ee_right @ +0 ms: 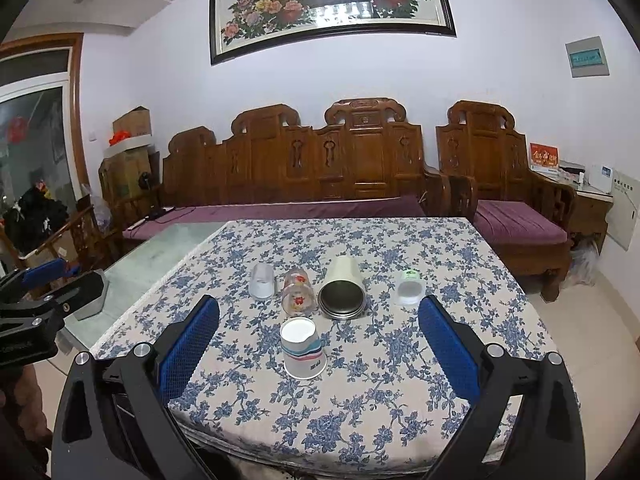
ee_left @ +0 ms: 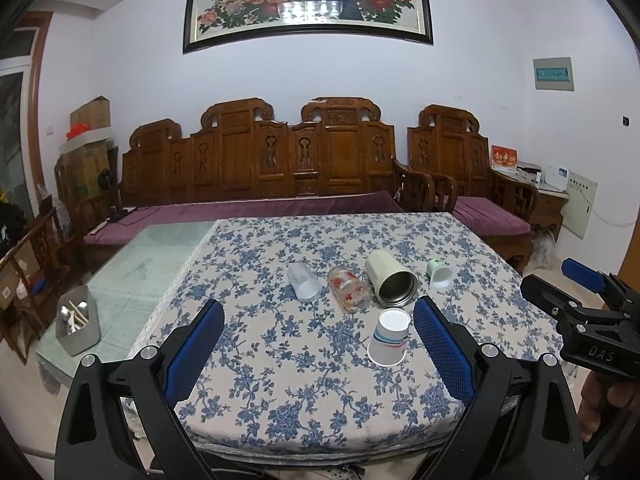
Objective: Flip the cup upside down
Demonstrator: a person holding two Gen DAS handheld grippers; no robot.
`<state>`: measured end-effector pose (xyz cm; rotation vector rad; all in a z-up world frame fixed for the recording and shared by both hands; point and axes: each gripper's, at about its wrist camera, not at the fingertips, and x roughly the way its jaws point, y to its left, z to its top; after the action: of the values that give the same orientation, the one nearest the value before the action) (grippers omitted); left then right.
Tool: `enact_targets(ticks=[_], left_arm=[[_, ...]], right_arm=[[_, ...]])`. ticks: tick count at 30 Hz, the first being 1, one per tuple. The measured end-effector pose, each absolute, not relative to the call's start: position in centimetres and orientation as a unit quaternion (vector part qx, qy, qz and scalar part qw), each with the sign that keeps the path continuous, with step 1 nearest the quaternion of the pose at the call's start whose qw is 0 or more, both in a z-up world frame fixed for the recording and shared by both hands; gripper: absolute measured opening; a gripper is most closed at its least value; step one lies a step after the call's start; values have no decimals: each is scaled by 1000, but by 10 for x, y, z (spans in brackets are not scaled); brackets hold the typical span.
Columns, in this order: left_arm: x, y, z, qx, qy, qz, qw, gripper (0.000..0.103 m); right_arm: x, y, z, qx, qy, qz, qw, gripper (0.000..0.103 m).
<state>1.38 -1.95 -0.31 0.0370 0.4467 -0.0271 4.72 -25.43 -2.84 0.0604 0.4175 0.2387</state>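
Note:
A white paper cup [ee_left: 389,337] with coloured stripes stands upside down on the floral tablecloth [ee_left: 280,380], wide rim down. It also shows in the right wrist view [ee_right: 303,347]. Behind it lie a frosted plastic cup [ee_left: 303,281], a clear glass with red print [ee_left: 349,289], a cream steel tumbler [ee_left: 390,278] and a small green-and-white cup [ee_left: 439,273], all on their sides. My left gripper [ee_left: 319,314] is open and empty, near the front edge, the paper cup close to its right finger. My right gripper [ee_right: 319,310] is open and empty, the paper cup between its fingers' line of sight.
The cloth covers the right part of a glass-topped table [ee_left: 152,264]. A grey holder with utensils [ee_left: 77,322] stands on the bare glass at left. A carved wooden sofa [ee_left: 260,168] with purple cushions stands behind the table. The right gripper's body shows in the left wrist view [ee_left: 580,312].

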Motion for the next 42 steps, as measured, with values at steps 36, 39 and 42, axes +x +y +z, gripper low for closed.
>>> enact_targets(ticks=[36,39,42], left_arm=[[12,-22,-5,14,225,-23,974,92],[12,-21,-4,13,224,-23,974,92],[12,-21,-4,13,222,-23,975,92]], right_arm=[[44,-251,-23,28,202,114,972,100],[44,-250,-24,27,201,113,973,100],[44,-249,-25,28,202,113,972,100]])
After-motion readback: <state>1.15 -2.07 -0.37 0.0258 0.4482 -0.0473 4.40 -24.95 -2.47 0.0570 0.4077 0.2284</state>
